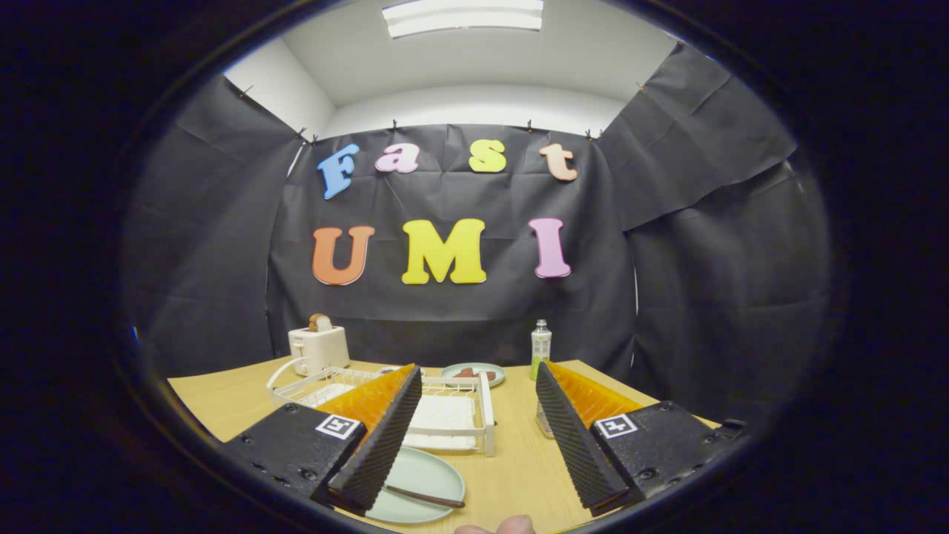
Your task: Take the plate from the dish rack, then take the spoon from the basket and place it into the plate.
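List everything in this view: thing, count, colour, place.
table: one, light wood, under everything.
plate: one, pale green, near the fingers, in front of the rack.
spoon: one, dark, lying on that plate.
dish rack: one, white, mid-table.
toaster: one, cream, far left behind the rack, bread in its slot.
second plate: one, pale green, far side, brown food on it.
bottle: one, green and white, upright beside the second plate.
gripper: fingers open, holding nothing.
fingertip: person's, below the fingers.

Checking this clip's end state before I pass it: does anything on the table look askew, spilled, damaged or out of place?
Nothing stands out. The plate lies flat on the table in front of the dish rack, with the spoon resting in it. The gripper hovers above with its jaws open and empty. The bottle and toaster stand upright; no spills show.
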`<action>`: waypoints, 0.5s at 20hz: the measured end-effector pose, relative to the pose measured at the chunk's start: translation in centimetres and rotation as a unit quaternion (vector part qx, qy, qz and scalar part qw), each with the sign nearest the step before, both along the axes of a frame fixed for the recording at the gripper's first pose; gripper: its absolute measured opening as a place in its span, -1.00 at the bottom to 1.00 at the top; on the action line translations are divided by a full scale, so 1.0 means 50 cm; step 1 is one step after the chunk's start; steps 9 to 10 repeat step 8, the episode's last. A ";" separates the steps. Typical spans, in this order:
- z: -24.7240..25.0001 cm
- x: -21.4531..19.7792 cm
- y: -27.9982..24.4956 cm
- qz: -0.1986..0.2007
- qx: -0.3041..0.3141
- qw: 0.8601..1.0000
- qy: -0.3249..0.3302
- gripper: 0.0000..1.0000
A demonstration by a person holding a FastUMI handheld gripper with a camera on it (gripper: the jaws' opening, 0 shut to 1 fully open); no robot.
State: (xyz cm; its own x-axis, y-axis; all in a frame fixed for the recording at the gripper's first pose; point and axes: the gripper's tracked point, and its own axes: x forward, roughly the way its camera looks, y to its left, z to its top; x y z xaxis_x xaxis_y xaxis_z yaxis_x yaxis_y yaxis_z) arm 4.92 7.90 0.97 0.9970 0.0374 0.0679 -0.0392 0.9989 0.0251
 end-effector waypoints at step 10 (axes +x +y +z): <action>-0.004 0.005 0.005 -0.005 0.001 1.000 0.006 0.99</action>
